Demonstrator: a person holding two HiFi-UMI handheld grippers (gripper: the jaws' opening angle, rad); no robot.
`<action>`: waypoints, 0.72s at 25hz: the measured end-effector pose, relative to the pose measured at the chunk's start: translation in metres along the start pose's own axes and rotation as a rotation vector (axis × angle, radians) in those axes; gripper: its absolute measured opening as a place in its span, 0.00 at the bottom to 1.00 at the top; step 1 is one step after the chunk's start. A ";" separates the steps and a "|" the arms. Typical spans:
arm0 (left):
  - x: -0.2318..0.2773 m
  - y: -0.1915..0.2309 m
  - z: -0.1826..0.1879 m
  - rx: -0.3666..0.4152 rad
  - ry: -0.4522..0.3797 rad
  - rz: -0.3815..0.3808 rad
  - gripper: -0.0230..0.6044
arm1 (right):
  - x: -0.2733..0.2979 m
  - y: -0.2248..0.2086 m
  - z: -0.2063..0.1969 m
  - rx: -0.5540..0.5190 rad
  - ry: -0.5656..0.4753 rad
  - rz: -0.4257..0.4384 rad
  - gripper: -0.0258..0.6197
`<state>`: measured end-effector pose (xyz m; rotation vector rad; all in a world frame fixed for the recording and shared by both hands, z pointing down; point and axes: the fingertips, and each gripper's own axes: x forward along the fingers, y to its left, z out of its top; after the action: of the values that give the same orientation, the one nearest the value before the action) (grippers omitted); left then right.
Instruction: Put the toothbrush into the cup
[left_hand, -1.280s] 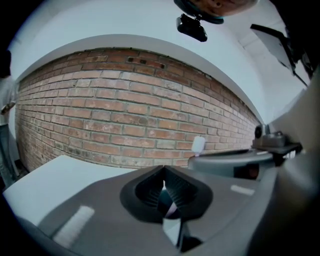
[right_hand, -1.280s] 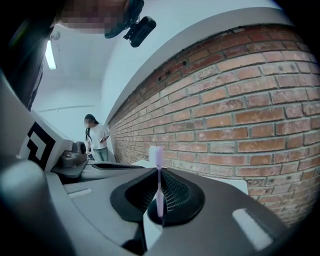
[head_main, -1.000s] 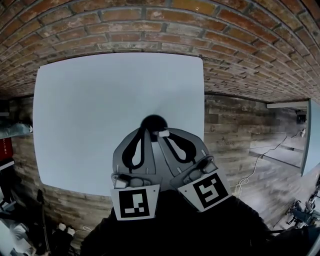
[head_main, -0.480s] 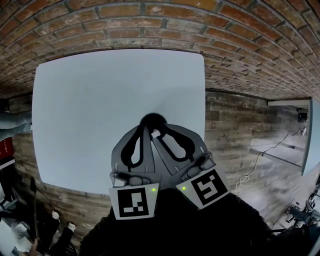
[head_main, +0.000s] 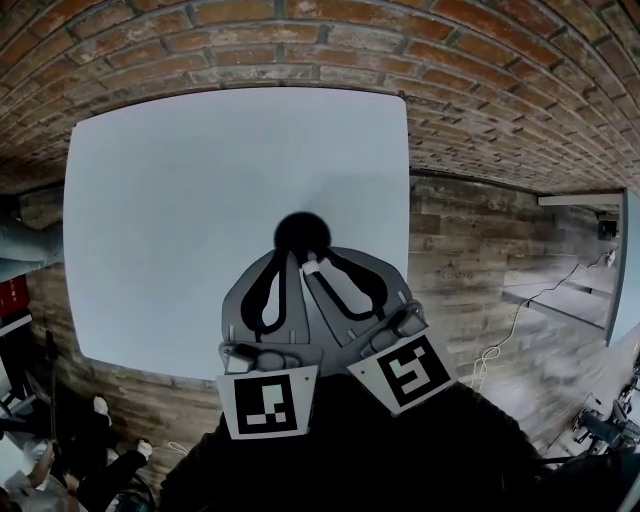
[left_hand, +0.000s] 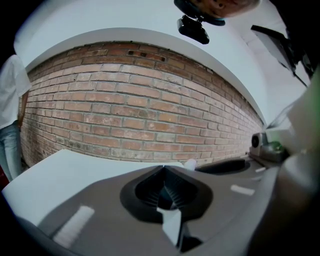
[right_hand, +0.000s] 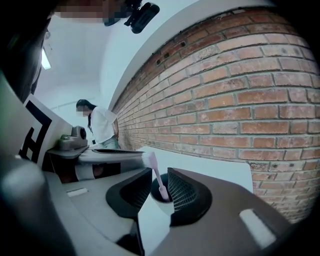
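— Your right gripper (right_hand: 160, 171)?
— Released. My jaws have just been opening, and the pink toothbrush (right_hand: 155, 175) is free between them, standing in the black cup (head_main: 301, 230) on the white table (head_main: 180, 200).
— And the left gripper (left_hand: 163, 166)?
— Clenched, jaws together, just beside the cup.

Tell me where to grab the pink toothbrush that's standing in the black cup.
Pinch the bare handle just above the rim, below the bristle head. The toothbrush stands head up, leaning slightly, with its lower end inside the cup, so only that stretch is free. Coming from the right gripper's side looks easiest: its open jaws flank the handle.
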<state>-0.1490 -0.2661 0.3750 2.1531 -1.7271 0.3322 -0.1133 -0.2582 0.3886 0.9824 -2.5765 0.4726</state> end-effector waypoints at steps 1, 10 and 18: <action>-0.002 -0.001 -0.001 0.001 0.002 0.001 0.05 | -0.001 0.001 -0.002 0.002 0.004 0.001 0.19; -0.017 -0.010 -0.010 0.006 0.005 0.003 0.05 | -0.014 0.009 -0.015 0.008 0.018 -0.005 0.19; -0.034 -0.022 -0.007 0.022 -0.019 0.006 0.05 | -0.034 0.016 -0.011 0.005 -0.020 -0.009 0.18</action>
<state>-0.1345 -0.2290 0.3647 2.1744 -1.7483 0.3349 -0.0978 -0.2230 0.3814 1.0046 -2.5889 0.4691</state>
